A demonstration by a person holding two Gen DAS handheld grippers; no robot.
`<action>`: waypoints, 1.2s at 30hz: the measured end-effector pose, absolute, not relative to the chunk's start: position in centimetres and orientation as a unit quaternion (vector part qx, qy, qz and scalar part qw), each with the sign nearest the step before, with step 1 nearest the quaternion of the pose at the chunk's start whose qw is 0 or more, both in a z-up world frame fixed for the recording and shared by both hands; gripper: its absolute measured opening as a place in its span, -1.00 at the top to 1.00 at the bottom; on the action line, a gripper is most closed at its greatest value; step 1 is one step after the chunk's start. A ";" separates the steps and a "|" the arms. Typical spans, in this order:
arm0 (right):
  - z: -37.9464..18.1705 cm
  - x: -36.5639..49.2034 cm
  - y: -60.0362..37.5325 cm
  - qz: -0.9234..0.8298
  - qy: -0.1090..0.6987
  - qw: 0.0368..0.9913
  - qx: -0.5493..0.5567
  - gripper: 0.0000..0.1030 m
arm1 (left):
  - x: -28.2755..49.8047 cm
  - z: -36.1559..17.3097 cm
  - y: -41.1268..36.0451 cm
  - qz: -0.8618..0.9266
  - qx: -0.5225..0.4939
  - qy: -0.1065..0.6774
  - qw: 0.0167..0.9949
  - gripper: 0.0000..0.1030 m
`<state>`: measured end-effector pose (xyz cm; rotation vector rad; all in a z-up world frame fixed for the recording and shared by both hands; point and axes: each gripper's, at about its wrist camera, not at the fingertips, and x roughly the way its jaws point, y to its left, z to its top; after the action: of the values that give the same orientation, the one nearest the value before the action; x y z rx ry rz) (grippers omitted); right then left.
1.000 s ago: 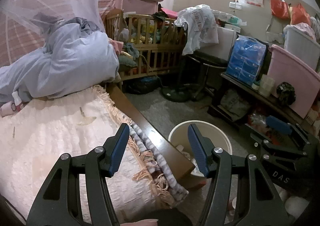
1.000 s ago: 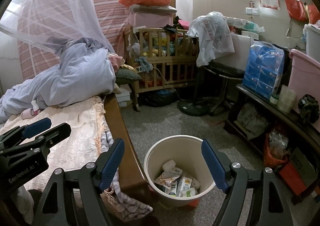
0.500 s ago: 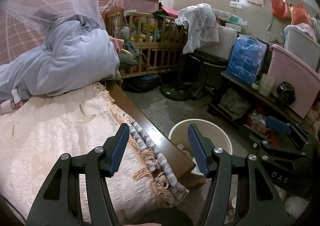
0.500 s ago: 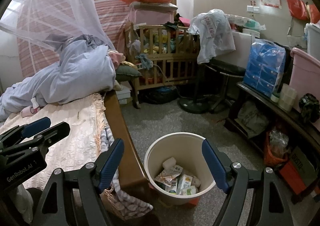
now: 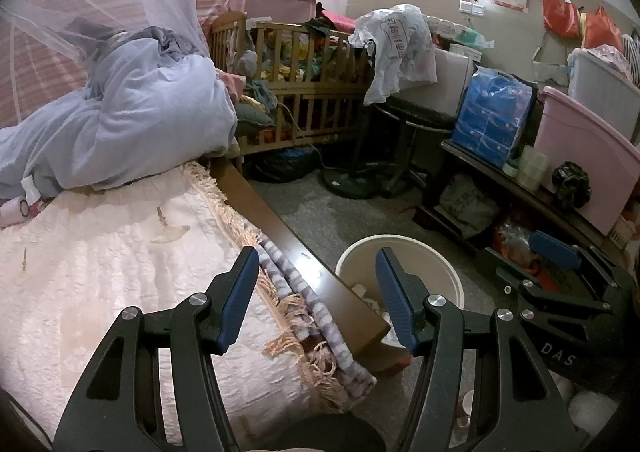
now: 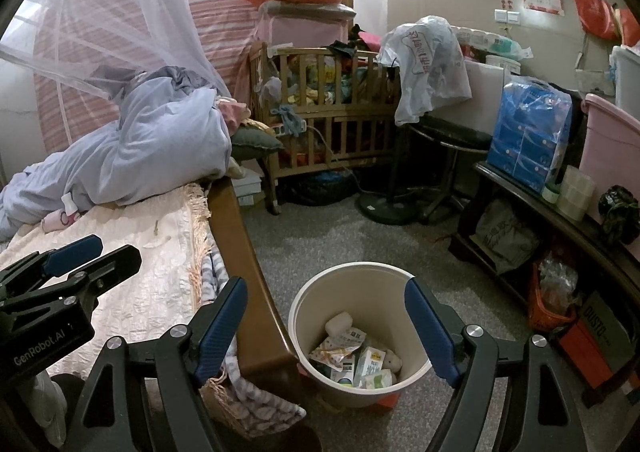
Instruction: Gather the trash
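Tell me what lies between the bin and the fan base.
Bare grey floor, nothing on it. The right wrist view shows the whole stretch from the bin to the fan base.

In the left wrist view the bed frame [image 5: 304, 272] hides most of the bin [image 5: 432, 252]; print on the cartons [image 6: 370, 366] inside is too small to read

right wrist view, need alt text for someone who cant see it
The open, empty right gripper hangs above a cream trash bin on the floor, holding cartons and wrappers. The bed lies to the left with the open left gripper over it; a cluttered wooden crib stands behind.
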<state>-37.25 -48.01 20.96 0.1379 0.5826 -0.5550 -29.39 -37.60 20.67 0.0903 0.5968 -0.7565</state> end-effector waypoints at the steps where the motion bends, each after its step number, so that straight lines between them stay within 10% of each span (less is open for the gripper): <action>1: 20.9 -37.3 -48.0 -0.270 0.284 0.918 0.067 -0.53 | -29.5 20.6 -37.6 -0.364 0.043 0.287 0.885 -0.15; 36: 19.7 -37.3 -48.4 -0.260 0.297 0.917 0.064 -0.56 | -29.9 19.6 -37.4 -0.361 0.040 0.295 0.884 -0.15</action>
<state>-37.25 -48.43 19.70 0.1309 0.6103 -0.5354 -29.95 -37.40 19.61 0.0837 0.6147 -0.7518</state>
